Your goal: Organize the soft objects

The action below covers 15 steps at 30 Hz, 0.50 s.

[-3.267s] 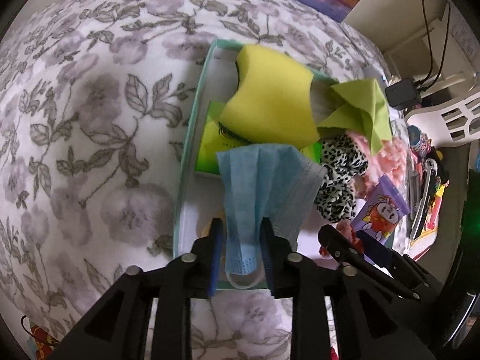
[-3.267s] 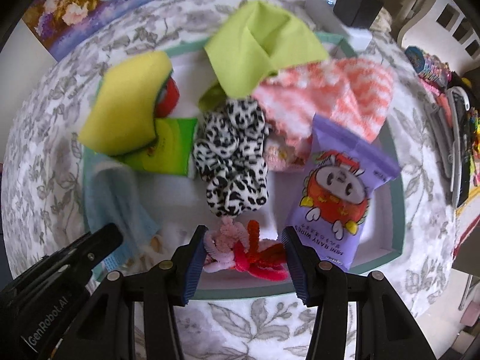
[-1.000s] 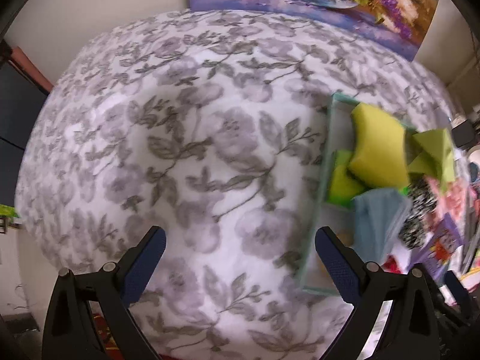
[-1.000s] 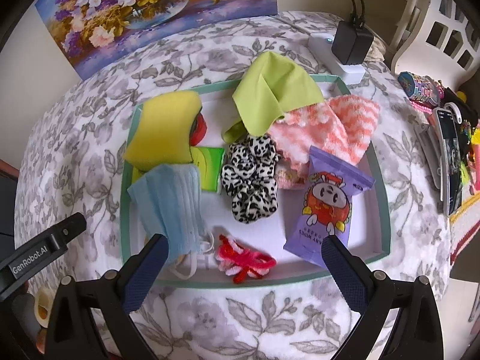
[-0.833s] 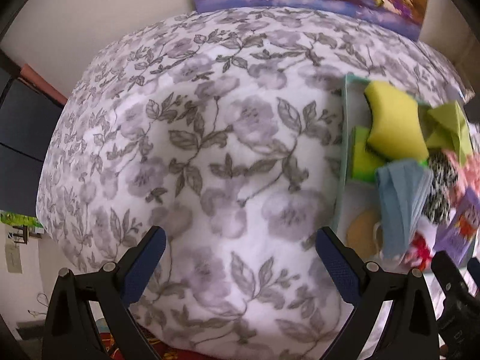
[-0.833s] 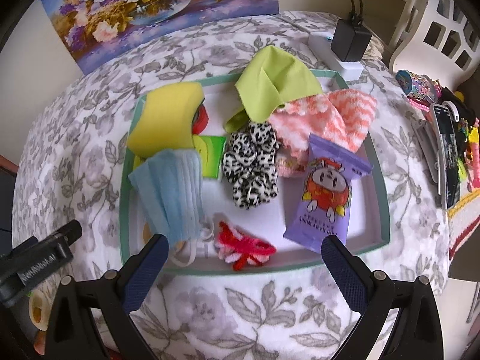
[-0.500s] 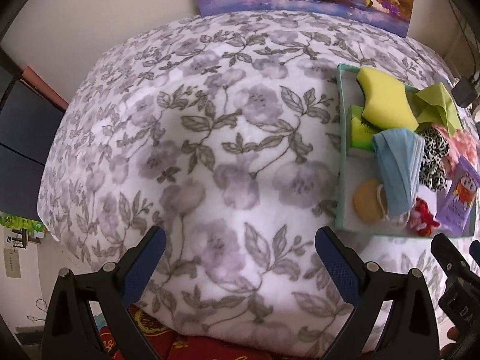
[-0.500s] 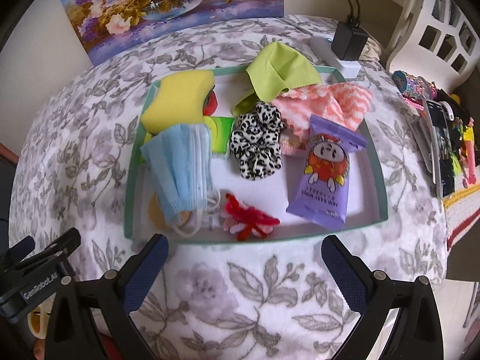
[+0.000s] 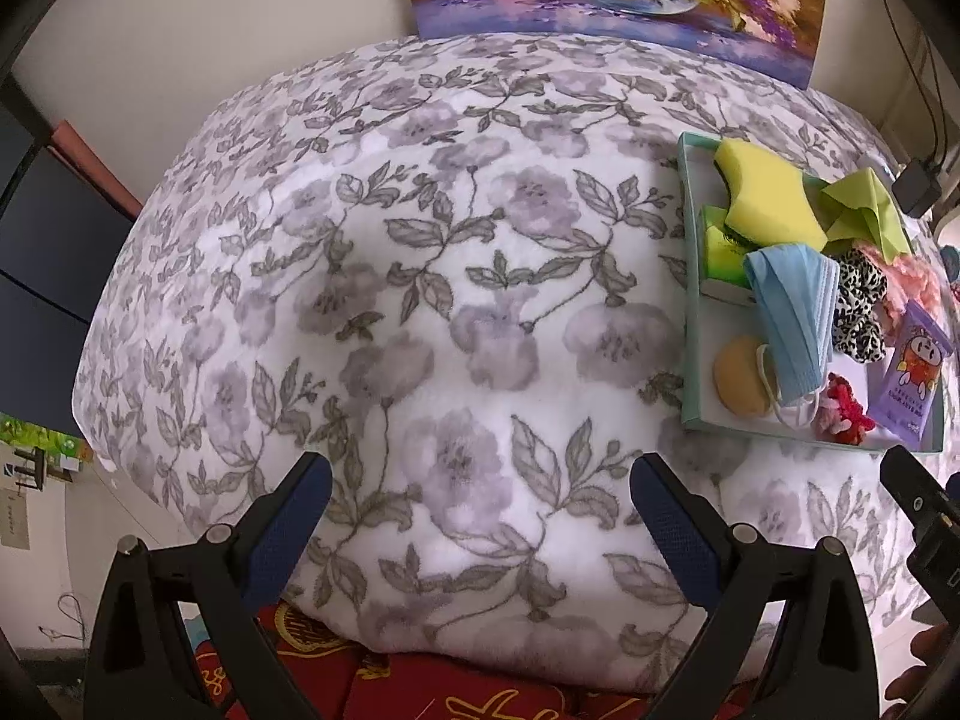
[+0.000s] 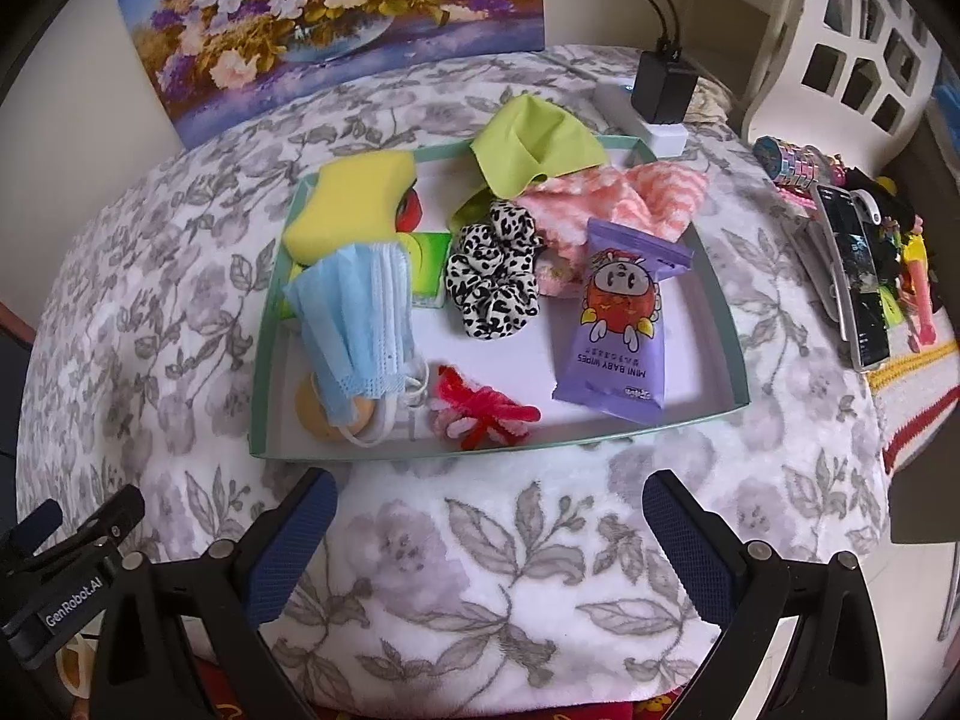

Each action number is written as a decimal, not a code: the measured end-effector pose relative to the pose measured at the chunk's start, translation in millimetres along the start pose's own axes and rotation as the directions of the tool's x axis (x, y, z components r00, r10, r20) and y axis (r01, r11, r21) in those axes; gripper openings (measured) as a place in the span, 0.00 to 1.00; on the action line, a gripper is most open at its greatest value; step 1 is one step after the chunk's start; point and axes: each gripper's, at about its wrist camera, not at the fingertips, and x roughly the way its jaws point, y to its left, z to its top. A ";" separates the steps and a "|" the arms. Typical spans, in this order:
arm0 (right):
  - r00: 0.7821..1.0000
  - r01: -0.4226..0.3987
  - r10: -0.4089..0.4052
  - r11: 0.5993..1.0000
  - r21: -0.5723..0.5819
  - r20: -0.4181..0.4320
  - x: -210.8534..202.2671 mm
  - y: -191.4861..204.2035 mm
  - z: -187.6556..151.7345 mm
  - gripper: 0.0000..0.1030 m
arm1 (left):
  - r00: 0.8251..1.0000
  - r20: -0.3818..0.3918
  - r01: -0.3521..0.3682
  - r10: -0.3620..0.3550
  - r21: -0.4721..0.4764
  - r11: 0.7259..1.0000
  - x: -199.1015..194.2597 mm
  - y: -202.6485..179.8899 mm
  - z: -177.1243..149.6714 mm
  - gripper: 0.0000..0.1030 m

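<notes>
A teal-rimmed tray point(image 10: 729, 324) point(image 9: 689, 324) lies on the floral blanket. In it are a yellow sponge point(image 10: 354, 198), a blue face mask point(image 10: 360, 306) point(image 9: 792, 312), a leopard scrunchie point(image 10: 492, 273), a lime cloth point(image 10: 534, 144), a pink knitted cloth point(image 10: 606, 201), a purple wipes pack point(image 10: 618, 315) and red-pink pipe cleaners point(image 10: 480, 411). My right gripper point(image 10: 489, 516) is open, held back in front of the tray's near rim. My left gripper point(image 9: 480, 504) is open over bare blanket, well left of the tray.
A flower painting point(image 10: 324, 12) leans on the wall behind. A black charger on a white power strip point(image 10: 663, 96) sits behind the tray. A phone and toys point(image 10: 858, 282) lie at the right edge beside a white chair point(image 10: 852, 48). Dark furniture point(image 9: 42, 252) stands left.
Both grippers let go of the mask and the pipe cleaners, opened wide and drew back from the tray. The left one swung left over the blanket.
</notes>
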 end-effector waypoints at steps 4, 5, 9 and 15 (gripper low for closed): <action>1.000 0.000 0.000 1.000 -0.006 0.000 0.1 1.4 0.2 1.00 | 1.000 -0.005 0.010 -0.010 -0.005 1.000 0.9 0.8 0.3 0.97; 1.000 -0.001 0.001 1.000 -0.007 0.000 0.2 1.7 0.0 1.00 | 1.000 -0.003 0.013 -0.013 -0.007 1.000 0.7 1.1 0.3 0.97; 1.000 0.000 0.000 1.000 -0.018 -0.010 2.6 4.1 -0.4 1.00 | 1.000 -0.006 0.020 -0.021 -0.011 1.000 1.5 1.9 0.9 0.97; 1.000 0.005 -0.006 0.999 -0.034 -0.015 4.2 7.1 -0.1 1.00 | 1.000 -0.008 0.026 -0.026 -0.014 1.000 1.9 3.6 1.6 0.97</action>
